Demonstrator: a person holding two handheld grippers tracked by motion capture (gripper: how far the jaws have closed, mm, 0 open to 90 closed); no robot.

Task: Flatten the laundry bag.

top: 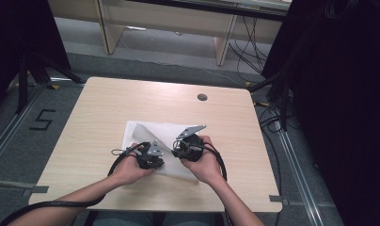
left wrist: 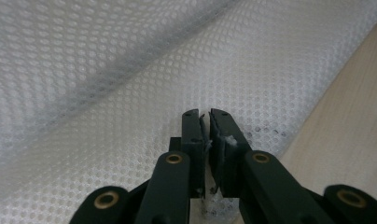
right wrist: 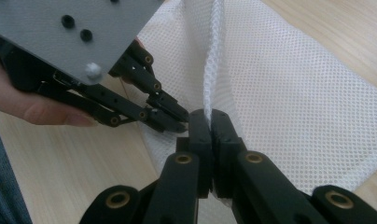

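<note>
Mesh cloth (right wrist: 289, 93) on worktop (top: 98, 108): right tool (right wrist: 210, 116) pinches a raised fold for lifting; left tool (left wrist: 205, 116), jaws nearly closed, pins the near edge.

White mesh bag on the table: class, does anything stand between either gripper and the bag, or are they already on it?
Nothing visible stands between them. The right gripper is shut on a raised fold of the white mesh bag. The left gripper is pressed onto the mesh, jaws nearly closed; whether it pinches fabric cannot be told. The table around the bag is bare.
</note>
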